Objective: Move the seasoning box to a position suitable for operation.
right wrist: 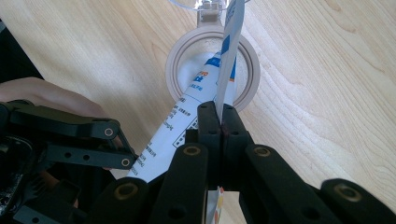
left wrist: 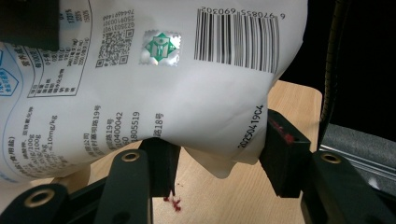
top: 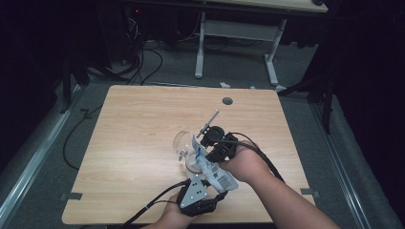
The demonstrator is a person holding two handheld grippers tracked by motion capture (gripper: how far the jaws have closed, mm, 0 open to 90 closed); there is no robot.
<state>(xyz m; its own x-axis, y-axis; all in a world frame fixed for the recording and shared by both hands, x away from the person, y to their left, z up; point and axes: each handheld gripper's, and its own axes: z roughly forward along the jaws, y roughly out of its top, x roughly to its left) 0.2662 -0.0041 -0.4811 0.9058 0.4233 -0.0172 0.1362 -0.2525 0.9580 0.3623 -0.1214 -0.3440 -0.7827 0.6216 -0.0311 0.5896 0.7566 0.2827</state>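
Observation:
A white printed bag [top: 216, 172] with a barcode hangs tilted between both grippers, its upper end over a round open jar [top: 191, 163]. My left gripper [left wrist: 219, 158] is shut on the bag's [left wrist: 187, 93] lower corner, which bulges between its jaws. My right gripper [right wrist: 219, 114] is shut on the thin top edge of the bag [right wrist: 229, 51]. Straight below that lies the jar's pale rim [right wrist: 173, 65], and the bag's end dips into the mouth. In the high view the left gripper [top: 210, 193] is at the table's front edge, and the right gripper [top: 210, 143] is just behind the jar.
The jar's clear hinged lid [top: 181, 140] stands open on its far left side. The wooden table [top: 143, 124] has a cable hole [top: 227, 101] near its far edge. A small red stain [left wrist: 173, 201] marks the wood under the left jaws. Cables trail off the front.

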